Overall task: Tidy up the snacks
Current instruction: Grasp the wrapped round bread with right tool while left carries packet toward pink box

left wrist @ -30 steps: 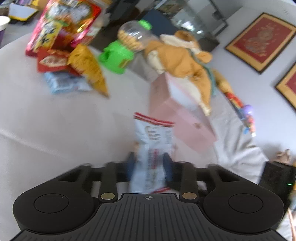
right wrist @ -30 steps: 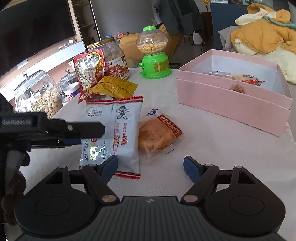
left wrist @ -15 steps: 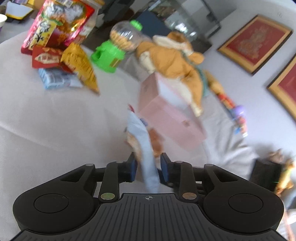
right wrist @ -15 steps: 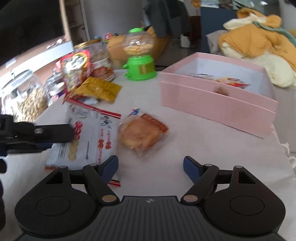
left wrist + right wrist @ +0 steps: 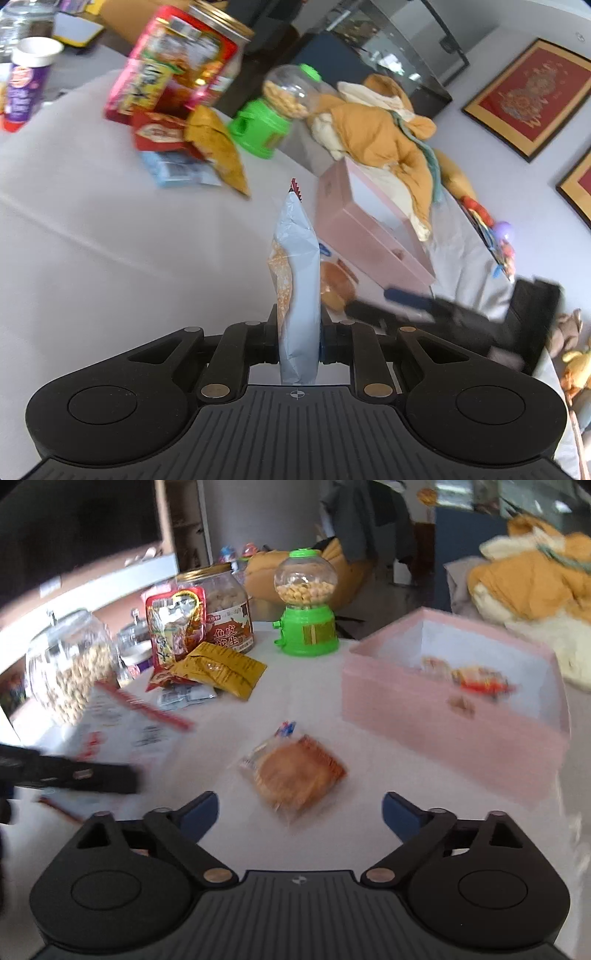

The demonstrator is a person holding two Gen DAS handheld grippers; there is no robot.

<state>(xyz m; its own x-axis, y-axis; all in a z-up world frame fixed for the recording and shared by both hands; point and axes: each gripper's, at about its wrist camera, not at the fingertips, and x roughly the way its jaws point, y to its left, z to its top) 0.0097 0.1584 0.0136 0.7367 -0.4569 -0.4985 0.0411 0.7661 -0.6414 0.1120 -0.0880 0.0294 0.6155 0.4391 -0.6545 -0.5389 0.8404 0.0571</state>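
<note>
Left wrist view: the left gripper (image 5: 298, 341) has just closed its jaws on the flat white snack packet (image 5: 298, 280), lifted edge-on; it must next travel to the open pink cardboard box (image 5: 365, 225).

Right wrist view: the right gripper (image 5: 299, 812), its jaws just spread wide and empty, hovers over the clear-wrapped round pastry (image 5: 295, 771) on the white surface (image 5: 369, 775), ready to descend and pinch.

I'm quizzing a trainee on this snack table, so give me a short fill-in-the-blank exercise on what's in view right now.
1. The left tool is shut on a white ____.
2. The right tool stands ____, nothing between its fingers.
3. The wrapped bun lies on the table, in front of the pink ____.
4. The green dispenser holds ____.

Missing words: snack packet; open; box; peanuts
</note>
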